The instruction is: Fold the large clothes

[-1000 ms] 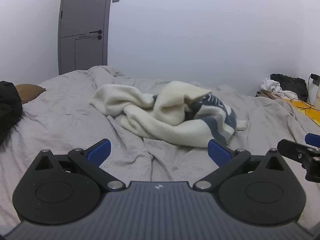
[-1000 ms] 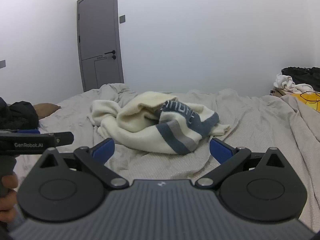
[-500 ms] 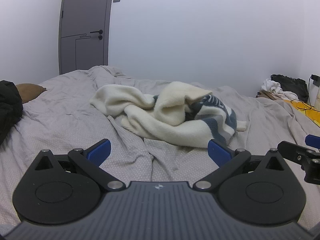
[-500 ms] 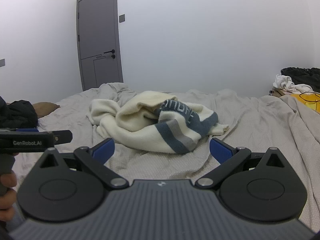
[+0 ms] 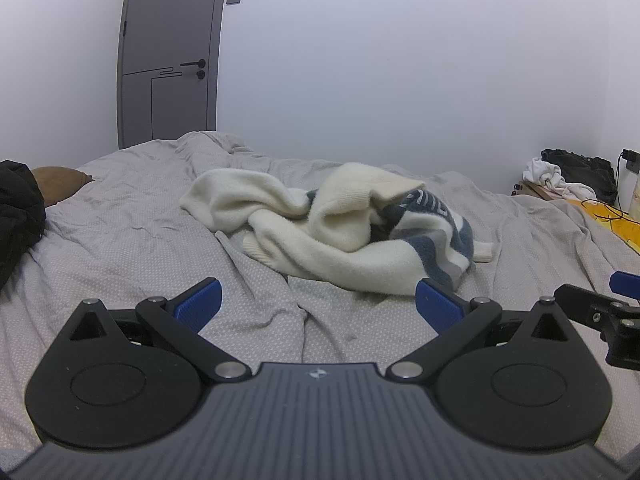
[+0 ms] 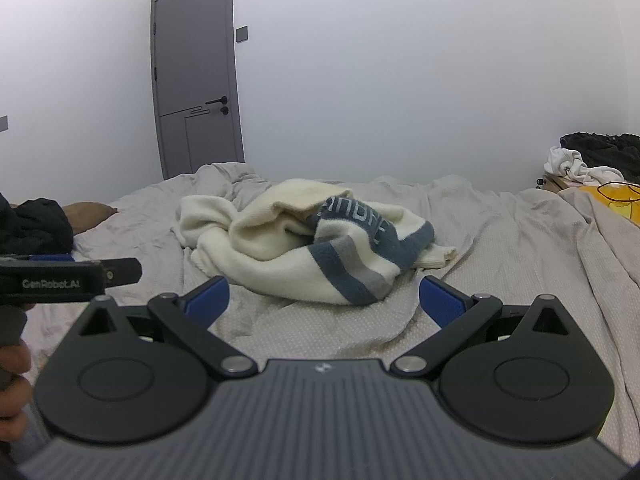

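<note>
- Both grippers, left gripper and right gripper, hover with fingers spread, empty, near the crumpled sweater on the bed.
- Step judged: approach; next, find and pinch an edge to spread it flat.

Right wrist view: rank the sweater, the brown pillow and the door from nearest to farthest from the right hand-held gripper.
1. Sweater: crumpled on the bed just ahead of the open right hand-held gripper.
2. Brown pillow: farther back, at the bed's left edge.
3. Door: farthest, in the wall beyond the bed, left.
</note>
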`<state>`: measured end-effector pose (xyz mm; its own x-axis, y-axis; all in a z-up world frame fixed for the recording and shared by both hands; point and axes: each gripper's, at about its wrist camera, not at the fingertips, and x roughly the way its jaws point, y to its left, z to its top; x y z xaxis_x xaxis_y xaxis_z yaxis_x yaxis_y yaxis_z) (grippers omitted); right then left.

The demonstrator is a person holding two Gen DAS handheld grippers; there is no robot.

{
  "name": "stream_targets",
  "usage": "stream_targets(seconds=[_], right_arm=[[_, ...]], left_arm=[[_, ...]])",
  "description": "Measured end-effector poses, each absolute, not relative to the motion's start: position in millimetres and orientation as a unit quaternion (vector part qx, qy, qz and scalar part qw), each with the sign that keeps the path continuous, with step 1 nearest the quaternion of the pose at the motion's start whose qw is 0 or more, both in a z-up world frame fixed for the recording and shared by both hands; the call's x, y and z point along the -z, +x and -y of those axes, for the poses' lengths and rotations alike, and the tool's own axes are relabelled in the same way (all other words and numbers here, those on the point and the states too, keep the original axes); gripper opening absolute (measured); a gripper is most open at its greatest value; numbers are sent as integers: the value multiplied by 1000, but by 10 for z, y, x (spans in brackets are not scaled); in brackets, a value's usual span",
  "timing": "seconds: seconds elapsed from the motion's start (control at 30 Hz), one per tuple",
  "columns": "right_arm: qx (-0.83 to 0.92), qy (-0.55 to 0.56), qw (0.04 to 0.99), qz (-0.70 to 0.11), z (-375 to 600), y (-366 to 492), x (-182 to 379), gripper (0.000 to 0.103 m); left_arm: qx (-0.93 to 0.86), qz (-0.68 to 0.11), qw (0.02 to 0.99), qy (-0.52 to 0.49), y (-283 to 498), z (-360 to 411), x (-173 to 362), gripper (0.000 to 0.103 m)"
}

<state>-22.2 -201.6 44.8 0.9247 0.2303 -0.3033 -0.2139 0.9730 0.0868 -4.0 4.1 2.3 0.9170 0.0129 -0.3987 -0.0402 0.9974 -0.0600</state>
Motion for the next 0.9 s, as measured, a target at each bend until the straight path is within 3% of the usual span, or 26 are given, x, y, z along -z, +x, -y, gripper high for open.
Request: stream_targets(seconds=[0.9], right_arm=[[-111, 23, 980, -162, 2007, -205, -425, 103]], left_arm=[[-14, -202, 979, -34, -34, -24, -34, 103]])
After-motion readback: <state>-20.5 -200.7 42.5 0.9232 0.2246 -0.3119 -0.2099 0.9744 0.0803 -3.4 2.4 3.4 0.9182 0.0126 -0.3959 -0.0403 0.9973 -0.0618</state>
